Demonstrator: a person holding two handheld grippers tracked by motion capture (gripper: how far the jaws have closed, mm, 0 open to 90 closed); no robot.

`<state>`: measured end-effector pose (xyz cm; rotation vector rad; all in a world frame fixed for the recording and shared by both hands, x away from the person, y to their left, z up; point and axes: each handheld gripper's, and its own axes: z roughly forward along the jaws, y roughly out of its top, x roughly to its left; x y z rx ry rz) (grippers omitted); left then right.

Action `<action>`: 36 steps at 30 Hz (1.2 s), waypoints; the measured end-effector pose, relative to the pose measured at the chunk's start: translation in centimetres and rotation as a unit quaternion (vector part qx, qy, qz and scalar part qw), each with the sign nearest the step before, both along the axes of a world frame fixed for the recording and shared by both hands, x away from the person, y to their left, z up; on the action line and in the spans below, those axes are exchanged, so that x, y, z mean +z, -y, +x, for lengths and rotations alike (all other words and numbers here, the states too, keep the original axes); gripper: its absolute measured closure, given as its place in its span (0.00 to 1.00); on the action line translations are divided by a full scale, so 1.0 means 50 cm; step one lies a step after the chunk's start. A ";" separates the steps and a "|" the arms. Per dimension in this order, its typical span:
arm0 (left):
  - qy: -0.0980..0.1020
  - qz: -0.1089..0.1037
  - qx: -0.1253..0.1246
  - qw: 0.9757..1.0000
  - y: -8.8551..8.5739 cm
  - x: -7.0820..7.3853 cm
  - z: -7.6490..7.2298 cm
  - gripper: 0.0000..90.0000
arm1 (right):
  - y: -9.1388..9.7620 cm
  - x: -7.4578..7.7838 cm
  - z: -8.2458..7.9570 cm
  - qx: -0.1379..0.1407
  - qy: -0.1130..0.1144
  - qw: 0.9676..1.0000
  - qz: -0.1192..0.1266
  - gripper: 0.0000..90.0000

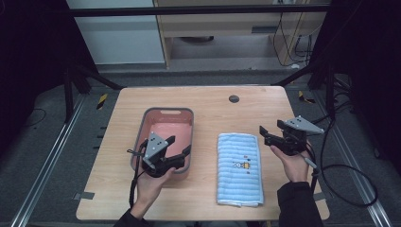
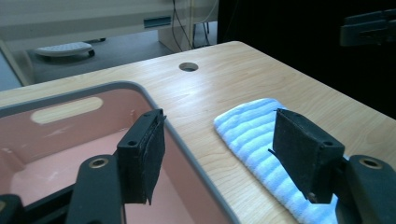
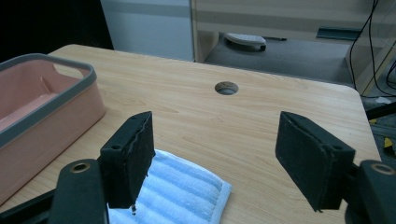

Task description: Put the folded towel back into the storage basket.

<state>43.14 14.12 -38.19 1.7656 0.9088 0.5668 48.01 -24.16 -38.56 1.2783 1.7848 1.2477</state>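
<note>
1. Left gripper (image 1: 178, 145): held over the near right corner of the pink basket (image 1: 163, 112), jaws spread wide and holding nothing. In the left gripper view the jaws straddle the basket's grey rim (image 2: 187, 144), 1 pad (image 2: 142, 161) over the pink interior, the other over the towel side.

2. Towel (image 1: 239, 168): lies flat on the tabletop (image 1: 208, 101) at 3 o'clock from the basket, just beside it but apart. It is folded into a long rectangle, pale blue with white ribbed stripes, with a small embroidered motif near the centre. The pile looks soft and thick; the near short edge shows stacked fold layers.

3. Right gripper (image 1: 267, 134): hovers at 3 o'clock from the towel's far end, jaws fully apart and empty. In the right gripper view the towel corner (image 3: 187, 191) sits below the left pad.

4. Probable hazards:
- A pinch on the top layer alone would likely let the folds open and the towel trail.
- A low left gripper could strike the rim and shift the light basket.
- Gripping 1 end only may drag the free end across the rim instead of inside.
</note>
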 end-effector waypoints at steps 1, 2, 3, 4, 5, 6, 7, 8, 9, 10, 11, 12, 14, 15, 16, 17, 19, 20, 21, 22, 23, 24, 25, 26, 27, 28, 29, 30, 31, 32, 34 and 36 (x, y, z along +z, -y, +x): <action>0.000 0.001 -0.002 1.000 0.006 -0.002 -0.001 0.38 | -0.001 -0.001 0.002 0.000 -0.002 1.000 -0.002 0.31; -0.001 0.001 -0.004 1.000 0.012 -0.004 -0.001 0.38 | -0.002 -0.001 0.003 0.000 -0.003 1.000 -0.004 0.32; -0.002 0.002 -0.008 1.000 0.017 -0.006 -0.002 0.38 | -0.002 -0.002 0.005 0.001 -0.002 1.000 -0.006 0.32; -0.003 0.004 -0.010 1.000 0.023 -0.008 -0.003 0.38 | -0.003 -0.003 0.007 0.001 -0.003 1.000 -0.006 0.32; -0.003 0.006 -0.013 1.000 0.029 -0.010 -0.003 0.38 | -0.004 -0.004 0.008 0.001 -0.003 1.000 -0.005 0.32; -0.004 0.006 -0.016 1.000 0.034 -0.012 -0.004 0.38 | -0.004 -0.004 0.010 0.001 -0.004 1.000 -0.007 0.32; -0.006 0.006 -0.017 1.000 0.038 -0.014 -0.004 0.38 | -0.003 -0.005 0.011 0.000 -0.004 1.000 -0.008 0.32; -0.007 0.006 -0.020 1.000 0.042 -0.016 -0.004 0.38 | -0.003 -0.006 0.013 0.001 -0.006 1.000 -0.008 0.33; -0.008 0.006 -0.022 1.000 0.047 -0.018 -0.005 0.39 | -0.003 -0.007 0.015 0.000 -0.009 1.000 -0.008 0.33; -0.009 0.008 -0.026 1.000 0.052 -0.020 -0.005 0.39 | -0.003 -0.008 0.017 0.000 -0.010 1.000 -0.009 0.34; -0.011 0.008 -0.030 0.999 0.058 -0.022 -0.007 0.39 | -0.003 -0.008 0.018 -0.003 -0.014 1.000 -0.009 0.35; -0.011 0.013 -0.033 0.999 0.062 -0.025 -0.008 0.39 | -0.001 -0.009 0.020 -0.004 -0.014 1.000 -0.011 0.35; -0.013 0.014 -0.037 0.999 0.072 -0.030 -0.012 0.39 | 0.000 -0.011 0.022 -0.006 -0.016 1.000 -0.011 0.36; -0.013 0.017 -0.038 0.999 0.077 -0.032 -0.013 0.39 | 0.000 -0.012 0.023 -0.006 -0.016 1.000 -0.012 0.37; -0.013 0.017 -0.040 0.999 0.081 -0.034 -0.014 0.39 | 0.000 -0.012 0.024 -0.006 -0.019 1.000 -0.012 0.37; -0.014 0.018 -0.042 0.999 0.086 -0.036 -0.015 0.40 | 0.001 -0.013 0.026 -0.006 -0.018 1.000 -0.015 0.38; -0.017 0.020 -0.045 0.999 0.094 -0.042 -0.017 0.40 | 0.001 -0.015 0.028 -0.006 -0.020 1.000 -0.017 0.38; -0.019 0.021 -0.046 0.999 0.099 -0.044 -0.018 0.41 | 0.001 -0.016 0.029 -0.005 -0.020 1.000 -0.019 0.39; -0.020 0.024 -0.047 0.998 0.103 -0.047 -0.018 0.41 | 0.000 -0.017 0.031 -0.005 -0.021 1.000 -0.019 0.39; -0.021 0.025 -0.048 0.998 0.106 -0.049 -0.019 0.41 | 0.000 -0.018 0.033 -0.005 -0.022 1.000 -0.020 0.39; -0.023 0.022 -0.049 0.998 0.109 -0.051 -0.021 0.41 | -0.001 -0.019 0.034 -0.004 -0.024 0.999 -0.021 0.39; -0.024 0.022 -0.050 0.998 0.112 -0.053 -0.022 0.42 | -0.002 -0.021 0.035 -0.003 -0.024 0.999 -0.022 0.40; -0.025 0.023 -0.051 0.998 0.115 -0.055 -0.023 0.42 | -0.003 -0.022 0.037 -0.002 -0.025 0.999 -0.024 0.40; -0.026 0.025 -0.053 0.998 0.118 -0.058 -0.024 0.42 | -0.004 -0.024 0.039 -0.002 -0.024 0.999 -0.025 0.40; -0.026 0.027 -0.053 0.998 0.121 -0.060 -0.025 0.42 | -0.006 -0.025 0.039 -0.002 -0.026 0.999 -0.024 0.41; -0.027 0.029 -0.054 0.998 0.124 -0.062 -0.026 0.42 | -0.006 -0.026 0.041 -0.001 -0.025 0.999 -0.027 0.41; -0.027 0.029 -0.054 0.998 0.124 -0.062 -0.026 0.43 | -0.006 -0.026 0.041 -0.001 -0.025 0.999 -0.027 0.41; -0.029 0.030 -0.056 0.998 0.128 -0.067 -0.029 0.43 | -0.007 -0.029 0.043 0.000 -0.026 0.999 -0.028 0.42; -0.030 0.029 -0.057 0.997 0.130 -0.069 -0.029 0.43 | -0.008 -0.030 0.045 0.001 -0.027 0.999 -0.027 0.42; -0.031 0.029 -0.059 0.997 0.132 -0.072 -0.030 0.44 | -0.009 -0.032 0.046 0.001 -0.028 0.999 -0.027 0.42; -0.036 0.027 -0.063 0.997 0.134 -0.077 -0.031 0.45 | -0.009 -0.036 0.049 -0.001 -0.032 0.999 -0.028 0.42; -0.037 0.030 -0.063 0.997 0.138 -0.084 -0.034 0.46 | -0.008 -0.041 0.051 -0.001 -0.037 0.999 -0.028 0.43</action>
